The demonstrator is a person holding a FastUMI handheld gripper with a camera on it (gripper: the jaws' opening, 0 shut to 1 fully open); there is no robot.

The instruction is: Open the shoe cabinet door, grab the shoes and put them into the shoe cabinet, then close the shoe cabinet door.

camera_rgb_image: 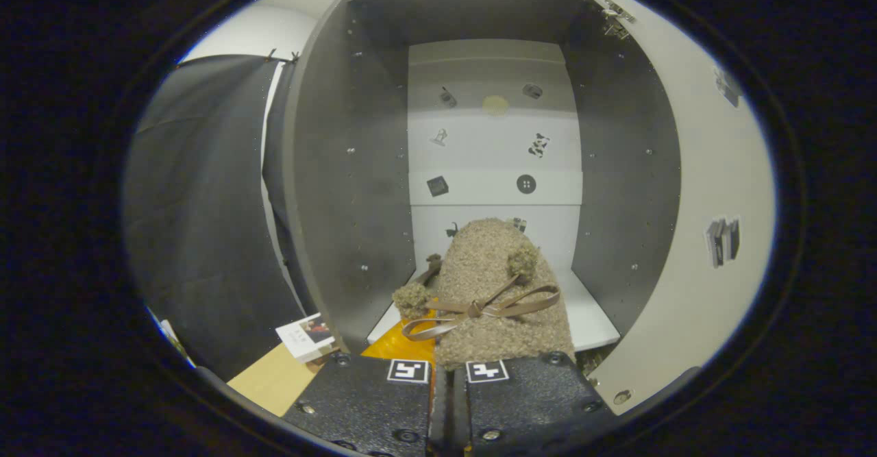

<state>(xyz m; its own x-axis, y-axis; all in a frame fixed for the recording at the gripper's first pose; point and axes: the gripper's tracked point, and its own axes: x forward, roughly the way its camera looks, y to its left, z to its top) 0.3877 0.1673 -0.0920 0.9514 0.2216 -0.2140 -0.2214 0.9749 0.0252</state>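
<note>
Gripper (449, 392) fingers are sitting nearly together, clamping the heel end of a fuzzy tan shoe (497, 286); the grip point itself is hidden, so I am judging a pinch on the shoe's rim. The shoe is pointing toe-first into the open shoe cabinet (342, 169), hanging just above its white shelf (593, 316). The ribbon bow (479, 306) and pompoms are facing up. The cabinet door (706, 190) is standing swung wide at the right.

Placement step, I am guessing. Doing it well: keeping the shoe level, pushing deep toward the back panel, lowering until the sole is resting flat, only then releasing, so nothing is sticking out to block the door.
</note>
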